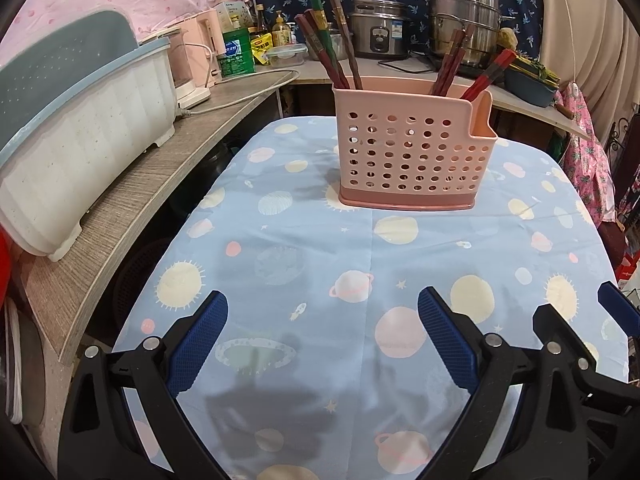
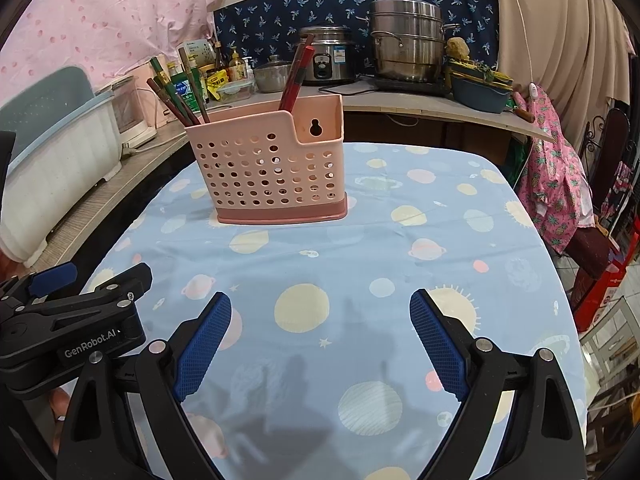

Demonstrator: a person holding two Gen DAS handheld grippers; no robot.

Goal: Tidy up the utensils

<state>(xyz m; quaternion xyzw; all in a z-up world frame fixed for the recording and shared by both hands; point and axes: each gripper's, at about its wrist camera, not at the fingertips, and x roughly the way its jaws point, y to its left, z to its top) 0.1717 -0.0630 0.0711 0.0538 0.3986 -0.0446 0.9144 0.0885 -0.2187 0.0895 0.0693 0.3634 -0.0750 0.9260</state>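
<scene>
- On the tabletop (image 1: 280,248), under a blue planet-print cloth, stands one pink perforated caddy (image 1: 408,152), upright, toward the far edge.
- Left of it, a grey shelf carries a white dish rack (image 1: 80,132); pots and bottles line the counter behind.
- Chopsticks (image 1: 340,52) stand in two groups: one leaning in the caddy's left end, another toward the right end. Which compartment each sits in, cannot tell.
- Handling judgement: caddy is light, thin plastic and could tip or slide on the cloth. Chopsticks are stiff, slim, likely slick; best pinched on the upper shaft, clear of the rim.
- Left gripper (image 1: 322,336): jaws wide apart, empty.
- Right gripper (image 2: 320,334): jaws wide apart, empty.
- Both hover over bare cloth at the near edge, side by side, well apart from the caddy straight ahead.
</scene>
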